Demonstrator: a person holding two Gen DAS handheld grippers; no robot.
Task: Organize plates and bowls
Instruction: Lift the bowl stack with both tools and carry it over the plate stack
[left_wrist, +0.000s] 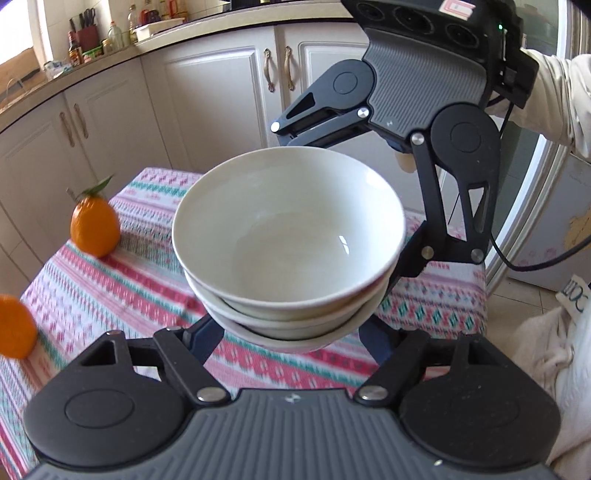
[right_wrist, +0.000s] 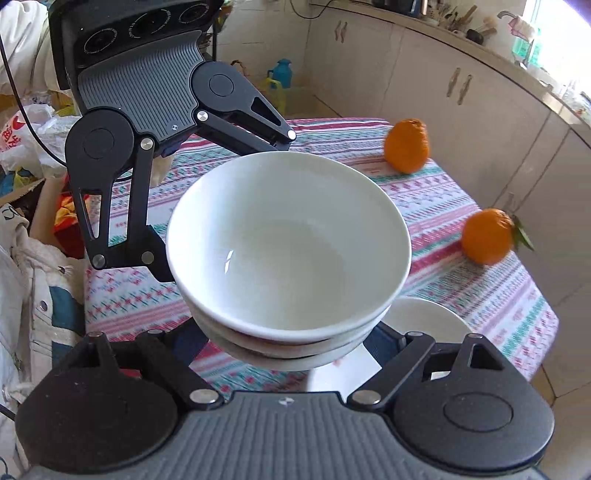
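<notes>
Cream kitchen cabinets (left_wrist: 207, 85) under a cluttered countertop (left_wrist: 110, 55), patterned tablecloth (left_wrist: 110, 288), tiled floor (left_wrist: 532, 299), bright window daylight (right_wrist: 554, 33)

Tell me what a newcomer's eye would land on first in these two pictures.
A stack of white bowls fills the middle of both views, held above the striped tablecloth between the left tool and the right tool, one on either side. Two oranges sit on the cloth beyond it, and a white plate lies on the table under the stack's edge.

A home kitchen is showing here: cream cabinets (left_wrist: 207, 92) are running under a desk (left_wrist: 207, 31) crowded with bottles (left_wrist: 114, 35) at upper left.
</notes>
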